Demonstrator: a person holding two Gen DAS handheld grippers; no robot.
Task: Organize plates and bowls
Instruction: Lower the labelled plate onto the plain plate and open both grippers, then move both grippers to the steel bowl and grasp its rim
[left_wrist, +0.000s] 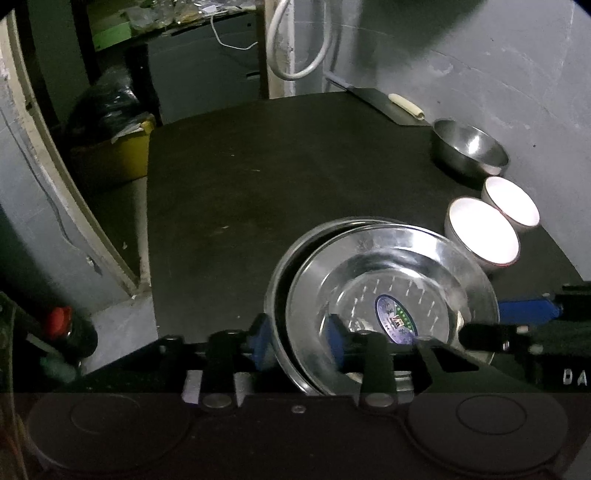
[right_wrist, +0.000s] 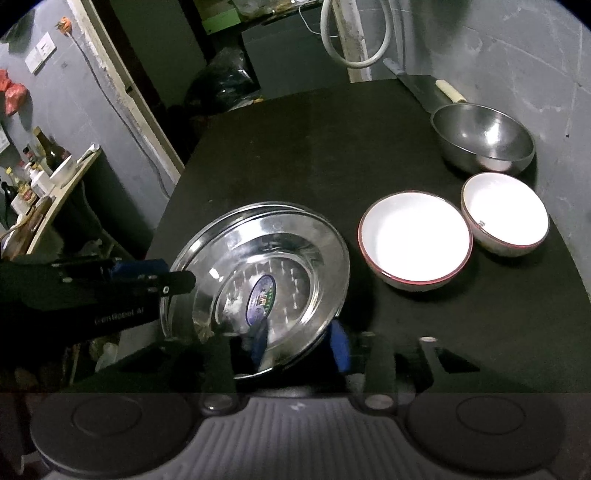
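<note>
Two steel plates lie stacked on the black table (left_wrist: 229, 184). The upper plate (left_wrist: 369, 266), with an oval sticker, sits shifted to the right on the lower plate (left_wrist: 291, 240). My left gripper (left_wrist: 300, 341) straddles the stack's near left rim, and its blue pads stand apart from the metal. My right gripper (right_wrist: 299, 344) straddles the near right rim of the upper plate (right_wrist: 280, 236) in the same way, without pressing. Both grippers are open. Right of the plates are two white bowls (right_wrist: 415, 236) (right_wrist: 506, 214) and a steel bowl (right_wrist: 484, 136).
A cleaver with a pale handle (right_wrist: 448, 90) lies at the table's far right corner. A grey wall (right_wrist: 554, 92) runs close along the table's right side. A yellow bin (left_wrist: 122, 155) stands off the left edge. Further left, a shelf holds bottles (right_wrist: 37, 173).
</note>
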